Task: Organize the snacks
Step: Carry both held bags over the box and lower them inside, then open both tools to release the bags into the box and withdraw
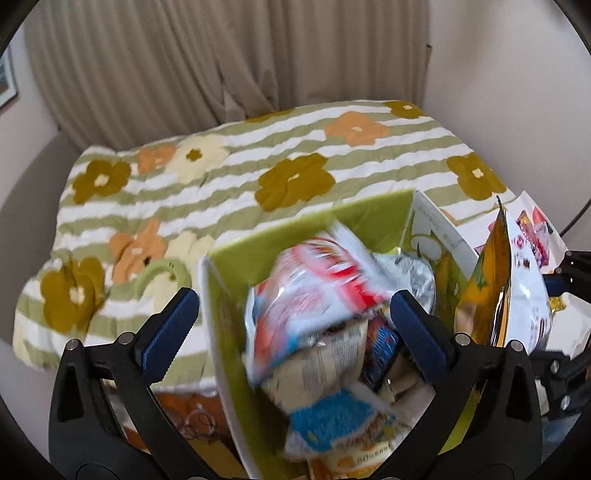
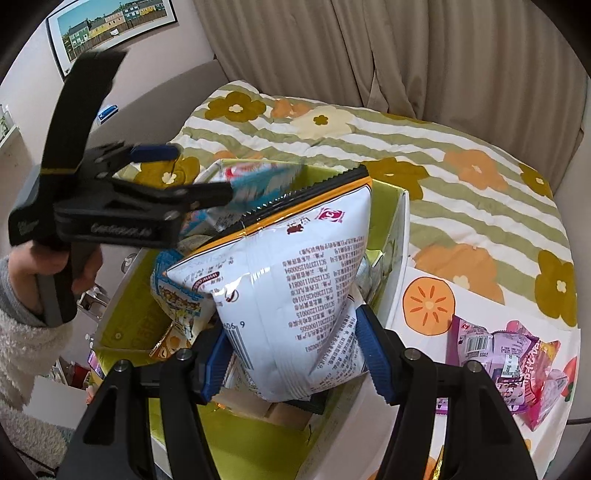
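A green-lined cardboard box (image 1: 236,254) on the bed holds several snack packets. My left gripper (image 1: 291,310) is open above it, and a blurred red-and-white snack packet (image 1: 314,273) lies between its fingers, loose over the pile. It also shows in the right wrist view (image 2: 195,173), over the box's far left side. My right gripper (image 2: 291,350) is shut on a large white snack bag with an orange top edge (image 2: 288,266), held upright over the box (image 2: 400,221). This bag also shows at the right edge of the left wrist view (image 1: 498,280).
A flower-patterned striped quilt (image 1: 229,173) covers the bed behind the box. Purple and pink snack packets (image 2: 509,362) lie on the box's white flap with an orange fruit print (image 2: 424,299). Beige curtains (image 1: 184,62) hang behind. A framed picture (image 2: 110,26) hangs on the left wall.
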`<state>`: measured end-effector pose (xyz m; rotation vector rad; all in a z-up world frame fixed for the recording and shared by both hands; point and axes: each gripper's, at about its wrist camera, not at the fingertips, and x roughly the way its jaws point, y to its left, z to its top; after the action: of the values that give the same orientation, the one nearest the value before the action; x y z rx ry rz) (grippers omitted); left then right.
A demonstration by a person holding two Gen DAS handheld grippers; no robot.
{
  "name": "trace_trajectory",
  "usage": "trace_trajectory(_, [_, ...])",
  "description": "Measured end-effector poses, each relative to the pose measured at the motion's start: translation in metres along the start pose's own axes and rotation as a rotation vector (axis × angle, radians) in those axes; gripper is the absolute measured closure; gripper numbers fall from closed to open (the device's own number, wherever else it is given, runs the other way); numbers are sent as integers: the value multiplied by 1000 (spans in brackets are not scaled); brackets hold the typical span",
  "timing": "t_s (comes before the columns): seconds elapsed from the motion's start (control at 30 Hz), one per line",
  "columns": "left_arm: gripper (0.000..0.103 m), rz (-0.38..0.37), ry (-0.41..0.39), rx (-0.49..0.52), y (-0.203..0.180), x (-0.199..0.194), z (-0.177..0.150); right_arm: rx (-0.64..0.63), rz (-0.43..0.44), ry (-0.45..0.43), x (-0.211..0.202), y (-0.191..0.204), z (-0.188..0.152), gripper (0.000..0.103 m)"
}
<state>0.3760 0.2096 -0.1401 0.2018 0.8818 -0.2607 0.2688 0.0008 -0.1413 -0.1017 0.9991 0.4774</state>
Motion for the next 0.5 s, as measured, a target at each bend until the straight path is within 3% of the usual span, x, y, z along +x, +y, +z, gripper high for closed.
trace_trajectory(0.33, [0,30,18,-143,14,-35,-37,25,19,35,6,10,0,40])
trace_trajectory(0.4, [0,45,19,-154,15,-40,-44,33,18,34,11,11,4,32])
trace_trajectory(0.47, [0,58,16,-164,16,-47,-49,27,23,22,12,15,4,0])
trace_trajectory(0.5, [0,60,15,-171,16,-50,-52,22,22,9,10,17,3,0])
